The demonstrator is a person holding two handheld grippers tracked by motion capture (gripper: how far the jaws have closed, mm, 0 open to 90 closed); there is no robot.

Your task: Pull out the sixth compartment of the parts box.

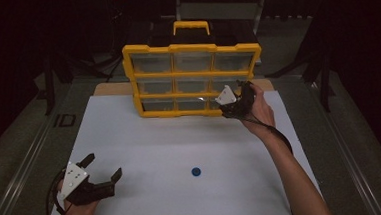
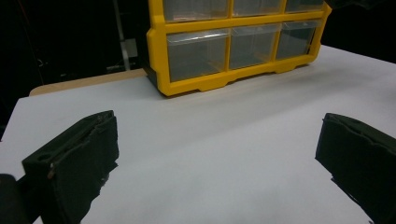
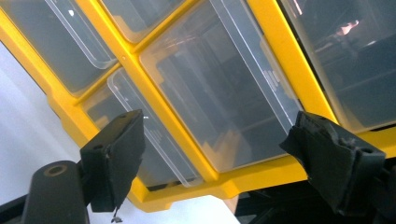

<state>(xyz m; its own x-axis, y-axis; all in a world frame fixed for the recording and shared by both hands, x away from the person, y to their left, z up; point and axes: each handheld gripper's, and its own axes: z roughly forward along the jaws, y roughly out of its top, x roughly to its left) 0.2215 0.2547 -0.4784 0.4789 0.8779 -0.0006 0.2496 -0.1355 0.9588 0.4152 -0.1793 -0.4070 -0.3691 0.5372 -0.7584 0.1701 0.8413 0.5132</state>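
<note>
**Right gripper at the lower right drawer of the organizer**

The work item is the yellow drawer organizer, a three-by-three cabinet of clear plastic drawers in a yellow frame, with a carry handle on top. It stands upright at the far edge of the white table, front facing the person.

The drawer addressed appears to be the lower right drawer, seen close up in the right gripper view. Which row it belongs to cannot be confirmed from that view alone; the high view places the gripper at the lower right corner of the frame.

Handling judgement:
- The drawers are thin, stiff, transparent plastic. Expect them to be light, smooth and slippery under the pads.
- The drawers look empty, so pull resistance should be low.
- The cabinet itself is probably light enough to slide or tip if a drawer is pulled hard. Pull straight out, along the drawer axis.
- Take hold at the front lip of the drawer, not on the yellow dividers.

Tool state:
- Right gripper: jaws spread wide, holding nothing, straddling the drawer front just ahead of it. Contact cannot be confirmed.
- Left gripper: jaws spread, holding nothing, at the near left of the table, well apart from the organizer.

A small blue disc lies on the table, near the front edge.
</note>
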